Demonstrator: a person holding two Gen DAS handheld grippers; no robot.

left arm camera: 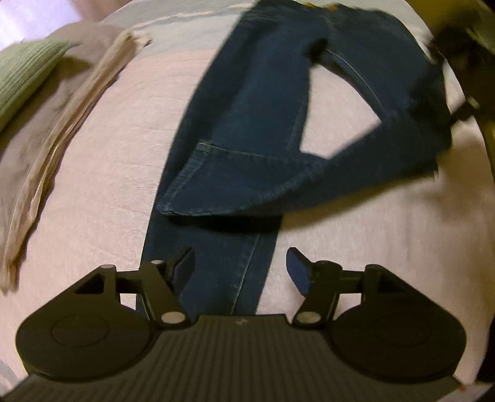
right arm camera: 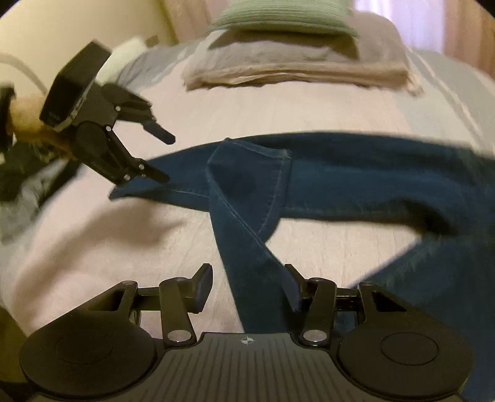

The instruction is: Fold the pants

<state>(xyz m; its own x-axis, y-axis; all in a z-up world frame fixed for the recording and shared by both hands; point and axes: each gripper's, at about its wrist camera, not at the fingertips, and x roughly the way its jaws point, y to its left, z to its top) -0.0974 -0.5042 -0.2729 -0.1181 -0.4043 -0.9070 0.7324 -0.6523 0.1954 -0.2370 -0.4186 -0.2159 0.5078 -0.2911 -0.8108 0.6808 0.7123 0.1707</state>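
Dark blue jeans [left arm camera: 247, 102] lie on a pink bed cover [left arm camera: 92, 191]. One leg runs straight away from my left gripper [left arm camera: 241, 269]; the other is bent across it, its hem [left arm camera: 198, 185] resting on top. The left gripper is open and holds nothing, with the straight leg passing under the gap. In the right wrist view the jeans [right arm camera: 355, 176] stretch across the bed, and the bent leg [right arm camera: 247, 247] passes between the fingers of my open right gripper [right arm camera: 247, 287]. The left gripper [right arm camera: 167, 158] shows there too, open above the straight leg's end [right arm camera: 130, 190].
A folded beige cloth [right arm camera: 297, 74] lies at the head of the bed, with a grey pillow [right arm camera: 278, 52] and a green pillow [right arm camera: 284, 18] behind it. A hand [right arm camera: 27, 120] holds the left gripper. A yellow wall [right arm camera: 62, 24] stands at the left.
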